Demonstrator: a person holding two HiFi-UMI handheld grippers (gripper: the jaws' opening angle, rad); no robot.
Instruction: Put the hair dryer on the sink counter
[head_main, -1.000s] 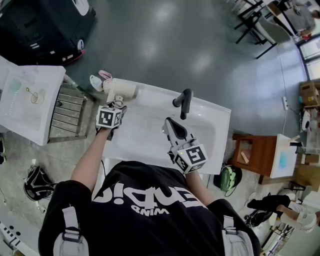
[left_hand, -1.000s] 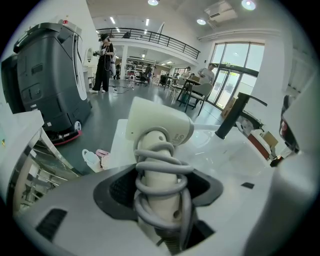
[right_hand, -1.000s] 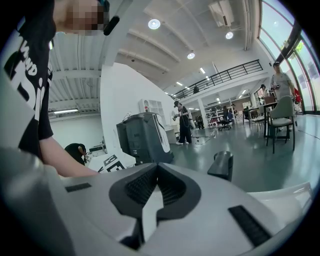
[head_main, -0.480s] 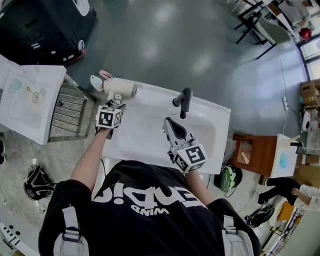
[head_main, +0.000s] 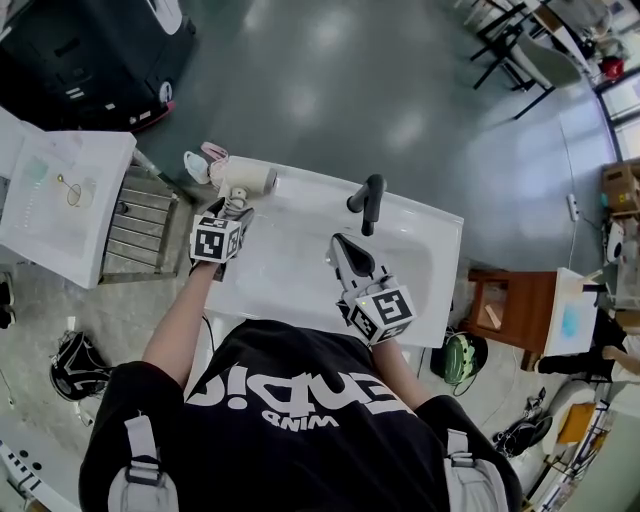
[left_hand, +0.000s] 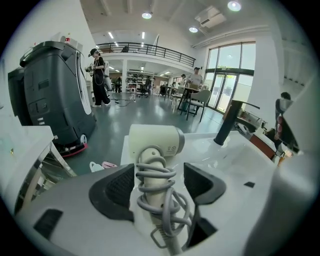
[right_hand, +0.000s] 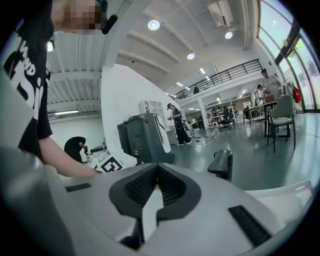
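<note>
One hair dryer (left_hand: 155, 141) is set on the far left corner of the sink counter (head_main: 425, 225). Its handle is flanked by the left gripper (head_main: 233, 207), whose jaws have just been opening and are spread off it. The right gripper (head_main: 340, 245) is held shut, empty, near one black tap (head_main: 368, 200).

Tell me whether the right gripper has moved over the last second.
No. The right gripper stays shut in the same spot, just short of the black faucet, over the white sink.
</note>
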